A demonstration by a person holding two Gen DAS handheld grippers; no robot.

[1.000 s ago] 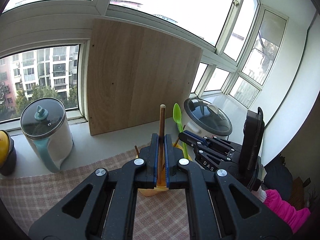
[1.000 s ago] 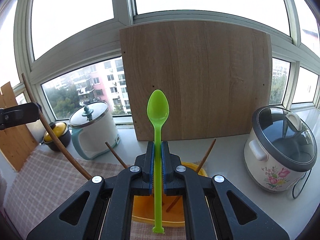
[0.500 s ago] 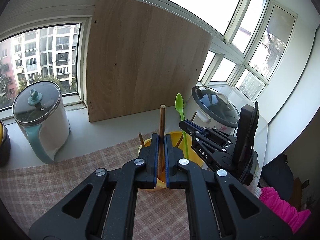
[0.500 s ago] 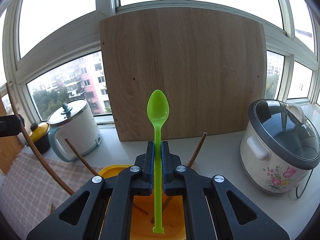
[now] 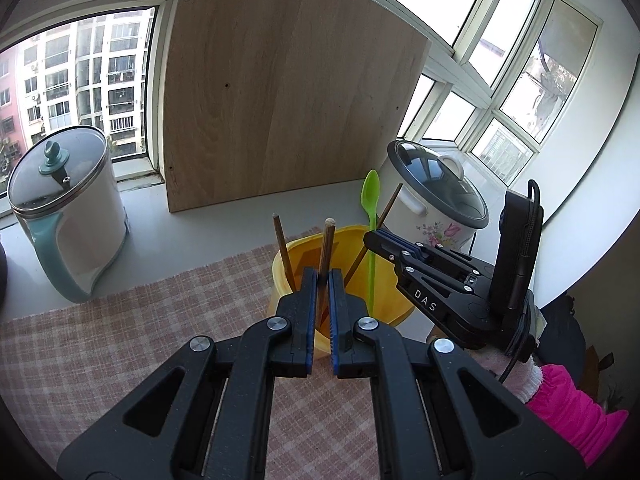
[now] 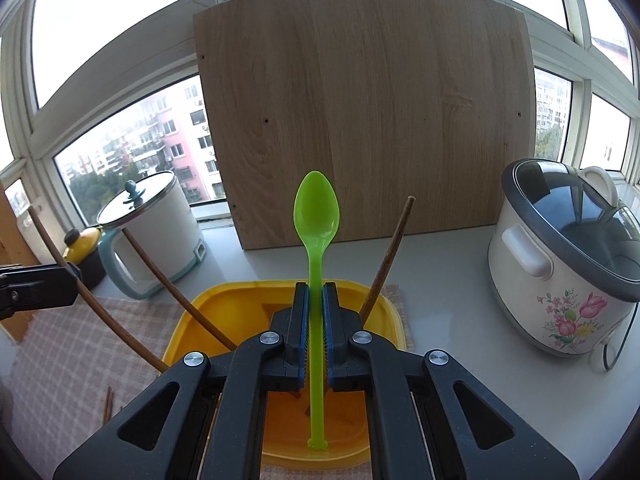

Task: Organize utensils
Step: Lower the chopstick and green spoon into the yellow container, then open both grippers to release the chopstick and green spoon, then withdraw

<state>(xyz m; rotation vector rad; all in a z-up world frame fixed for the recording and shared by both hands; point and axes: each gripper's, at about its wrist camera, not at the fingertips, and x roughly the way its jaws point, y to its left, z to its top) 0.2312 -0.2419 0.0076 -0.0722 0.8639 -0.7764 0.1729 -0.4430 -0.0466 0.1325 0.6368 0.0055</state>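
Two hand-held grippers work over one yellow container. The left hand-held gripper (image 5: 322, 280) has its blue-padded fingers pressed onto a brown wooden stick (image 5: 327, 248), which stands nearly upright with its lower end down inside the yellow container (image 5: 352, 240) and its pale top end above the rim. The right hand-held gripper (image 6: 315, 292) pinches a green plastic spoon (image 6: 317, 208) by the handle; the spoon stands upright, bowl at the top, and the end of its handle reaches low into the container near its floor. In the left wrist view the right hand-held gripper comes in from the right side, and behind it a pink sleeve (image 5: 572, 408) shows. Two more wooden sticks (image 6: 390, 256) lean in the container, one to each side, their tops above the rim. The container stands on a checked cloth (image 5: 120, 340) spread on the table (image 6: 448, 280). To the left of the cloth stands a white kettle (image 5: 68, 216) with a glass lid and a teal handle, and beside it, in the right wrist view, a small dark pot with a yellow lid (image 6: 84, 240). To the right stands a white rice cooker (image 6: 568, 264) with flowers printed on its side. A wooden board (image 6: 368, 128) leans upright against the window (image 6: 132, 132) behind the container.
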